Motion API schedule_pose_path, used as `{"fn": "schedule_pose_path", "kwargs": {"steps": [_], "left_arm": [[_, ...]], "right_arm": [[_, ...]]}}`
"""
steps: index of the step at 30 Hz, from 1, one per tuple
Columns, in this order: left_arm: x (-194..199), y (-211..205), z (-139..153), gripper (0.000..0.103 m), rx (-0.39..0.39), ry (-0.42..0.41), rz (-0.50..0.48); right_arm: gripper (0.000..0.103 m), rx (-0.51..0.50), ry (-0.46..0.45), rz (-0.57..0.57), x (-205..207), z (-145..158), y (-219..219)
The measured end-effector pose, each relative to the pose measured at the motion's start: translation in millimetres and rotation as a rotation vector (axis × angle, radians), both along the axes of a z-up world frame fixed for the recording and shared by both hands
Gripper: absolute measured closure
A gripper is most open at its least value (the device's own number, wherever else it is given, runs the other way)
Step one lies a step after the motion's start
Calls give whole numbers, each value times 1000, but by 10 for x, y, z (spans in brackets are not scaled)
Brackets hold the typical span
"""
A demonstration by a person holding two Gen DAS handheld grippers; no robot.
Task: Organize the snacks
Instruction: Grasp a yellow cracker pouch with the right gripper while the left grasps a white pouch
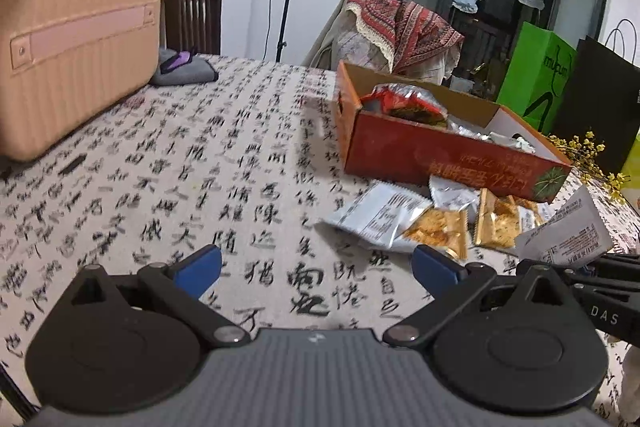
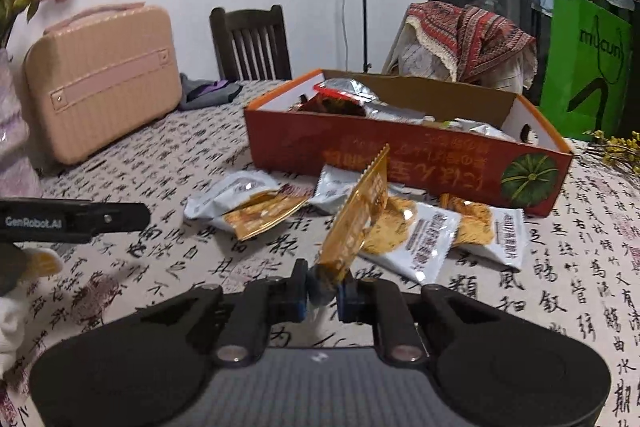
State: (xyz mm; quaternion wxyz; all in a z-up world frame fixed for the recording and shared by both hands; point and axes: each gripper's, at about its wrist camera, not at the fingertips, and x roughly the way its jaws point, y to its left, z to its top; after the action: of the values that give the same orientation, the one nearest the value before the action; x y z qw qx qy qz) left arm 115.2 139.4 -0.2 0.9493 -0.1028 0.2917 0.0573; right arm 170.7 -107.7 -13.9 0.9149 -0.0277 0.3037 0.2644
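Note:
An open red cardboard box [image 2: 400,155] [image 1: 432,151] with several packets inside stands on the patterned tablecloth. In front of it lie several white and gold snack packets [image 2: 256,205] [image 1: 380,217]. My right gripper [image 2: 323,294] is shut on the lower corner of a gold snack packet [image 2: 358,215], which stands up tilted just above the table. In the left wrist view that packet [image 1: 568,233] shows its white back at the right edge. My left gripper [image 1: 316,269] is open over bare tablecloth, left of the packets, with nothing between its blue fingers [image 1: 198,269].
A pink hard case [image 1: 72,39] [image 2: 104,83] stands at the table's left. A grey cloth [image 1: 184,69] lies behind it near a dark wooden chair [image 2: 252,43]. A green paper bag [image 2: 588,67] and yellow flowers [image 1: 588,159] are at the right. A cloth-draped chair [image 2: 468,35] is behind the box.

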Motion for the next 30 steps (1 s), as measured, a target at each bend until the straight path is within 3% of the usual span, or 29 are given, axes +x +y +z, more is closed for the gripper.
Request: {"fn": "schedule_pose_path", "kwargs": {"steps": [6, 10, 16, 23, 28, 30], "left_arm": [[233, -65, 177, 0, 20, 33, -58], [468, -175, 199, 0, 92, 65, -103], [879, -246, 44, 0, 84, 150, -129], [1122, -310, -171, 1, 77, 173, -128], [1134, -249, -223, 28, 18, 164, -149], [1118, -247, -209, 47, 3, 156, -166]], "right_arm": [[90, 19, -15, -43, 31, 40, -130], [90, 32, -26, -78, 45, 72, -255], [90, 44, -39, -130, 67, 116, -436], [90, 47, -39, -164, 83, 106, -601], [90, 53, -32, -175, 104, 84, -651], [90, 55, -32, -175, 110, 81, -660]]}}
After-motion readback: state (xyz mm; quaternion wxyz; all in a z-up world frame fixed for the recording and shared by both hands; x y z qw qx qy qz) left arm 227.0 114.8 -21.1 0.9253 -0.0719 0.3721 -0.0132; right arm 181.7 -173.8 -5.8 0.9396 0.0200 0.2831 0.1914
